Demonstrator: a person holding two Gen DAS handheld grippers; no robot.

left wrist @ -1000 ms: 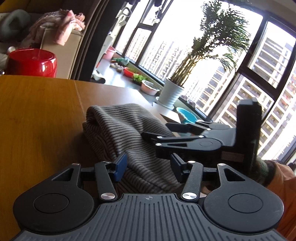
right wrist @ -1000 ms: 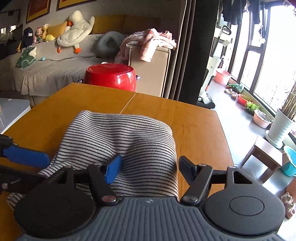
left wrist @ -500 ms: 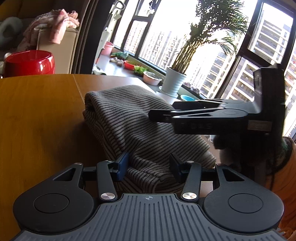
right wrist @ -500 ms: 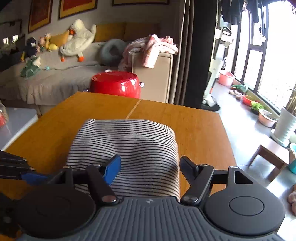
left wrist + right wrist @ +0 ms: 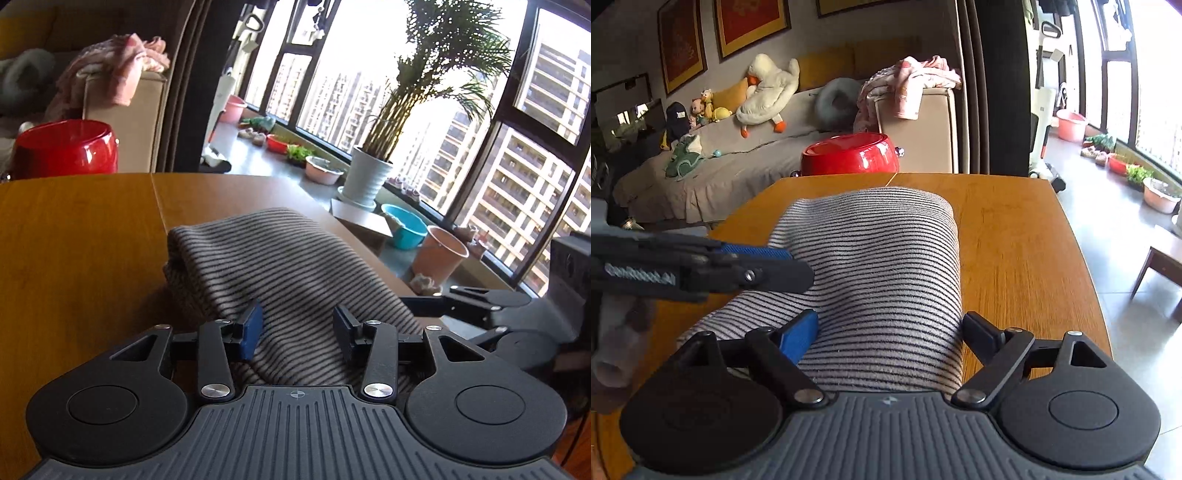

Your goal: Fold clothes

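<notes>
- One red glossy round pot (image 5: 850,153) stands at the far left edge of the orange-brown wooden surface (image 5: 1015,251), well apart from the work.
- One grey knit garment with thin dark stripes (image 5: 886,273), folded into a thick bundle, lies in the middle of the surface, its rounded fold at the far end.
- Left tongs (image 5: 297,330): the jaws are closing at a narrow gap, with a raised ridge of the striped cloth between them; the pads do not yet look pressed on it.
- Right tongs (image 5: 890,338): the jaws are opening wide, straddling the near end of the bundle without gripping it.
- Two tongs, one garment, one pot.
- Risk, as I judge it: the left tongs may pinch only the top layer, so lifting would peel the fold apart.
- The bundle's right edge is near the surface's right side; a sideways drag could slide it off.
</notes>
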